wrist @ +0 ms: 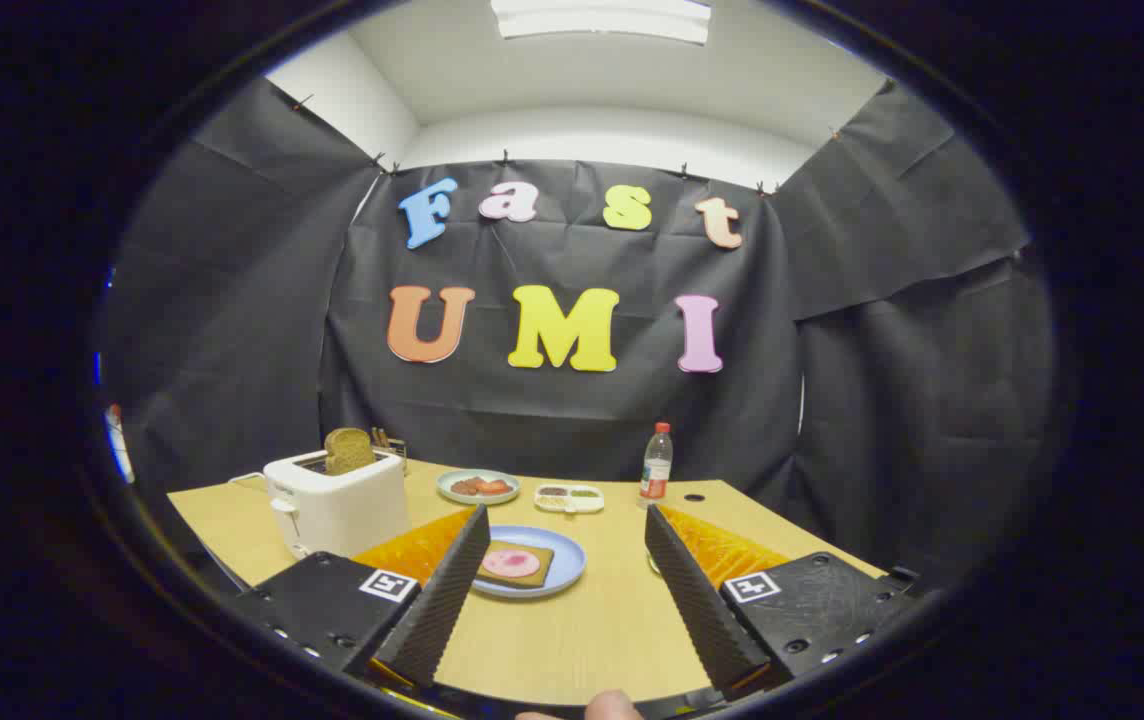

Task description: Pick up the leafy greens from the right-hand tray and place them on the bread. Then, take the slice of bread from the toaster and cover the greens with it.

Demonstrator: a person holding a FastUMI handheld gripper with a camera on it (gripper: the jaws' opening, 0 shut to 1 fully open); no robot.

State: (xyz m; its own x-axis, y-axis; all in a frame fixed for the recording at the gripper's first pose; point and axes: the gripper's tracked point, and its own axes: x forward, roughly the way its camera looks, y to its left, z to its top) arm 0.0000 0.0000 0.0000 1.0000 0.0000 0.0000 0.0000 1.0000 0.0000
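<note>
One blue plate holds bread — perhaps ham-topped — between the spread, empty gripper; toaster holds a slice.

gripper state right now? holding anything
gripper: open, fingers spread wide and holding nothing, above the table with the blue plate of bread just ahead between them.

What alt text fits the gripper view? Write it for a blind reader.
The open claw hovers over a wooden table, holding nothing, with a blue plate of bread and a pink slice between its fingers. Beyond stand a white toaster holding bread, and a bottle.
</note>
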